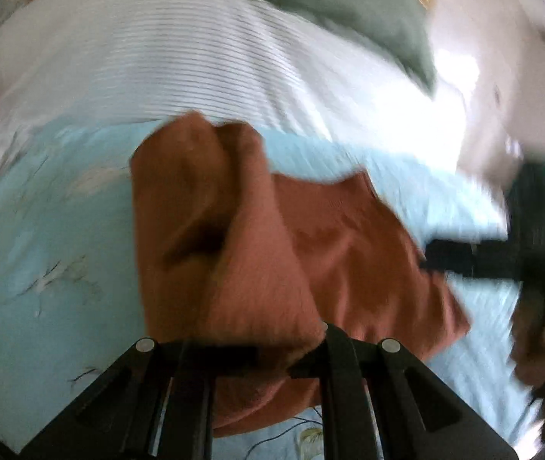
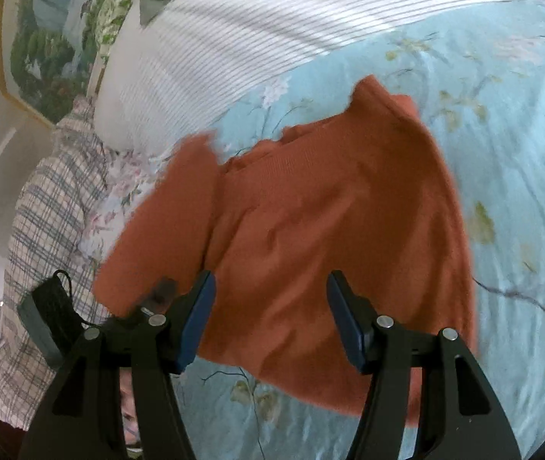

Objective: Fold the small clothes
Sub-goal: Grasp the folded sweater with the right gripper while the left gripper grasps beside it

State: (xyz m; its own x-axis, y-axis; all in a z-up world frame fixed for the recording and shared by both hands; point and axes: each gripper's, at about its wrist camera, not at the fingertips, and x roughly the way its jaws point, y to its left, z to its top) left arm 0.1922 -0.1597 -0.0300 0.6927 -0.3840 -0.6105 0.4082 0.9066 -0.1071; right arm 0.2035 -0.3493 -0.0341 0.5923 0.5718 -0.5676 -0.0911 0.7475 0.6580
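Note:
A small rust-orange knitted garment (image 2: pixel 330 207) lies on a light blue floral bedspread (image 2: pixel 502 153). In the left wrist view the garment (image 1: pixel 242 237) is bunched and lifted, and its cloth fills the space between my left gripper's (image 1: pixel 249 349) jaws, which are closed on it. The view is blurred by motion. My right gripper (image 2: pixel 270 314) is open, its blue-padded fingers (image 2: pixel 199 318) spread just above the garment's near part, holding nothing. The right gripper also shows as a dark shape at the right of the left wrist view (image 1: pixel 502 253).
A white striped pillow (image 2: pixel 253 38) lies at the head of the bed, with a grey-green cloth (image 1: pixel 349 11) on it. A plaid fabric (image 2: pixel 50 207) and a black object (image 2: pixel 54 306) lie at the left. A landscape picture (image 2: pixel 54 38) hangs on the wall.

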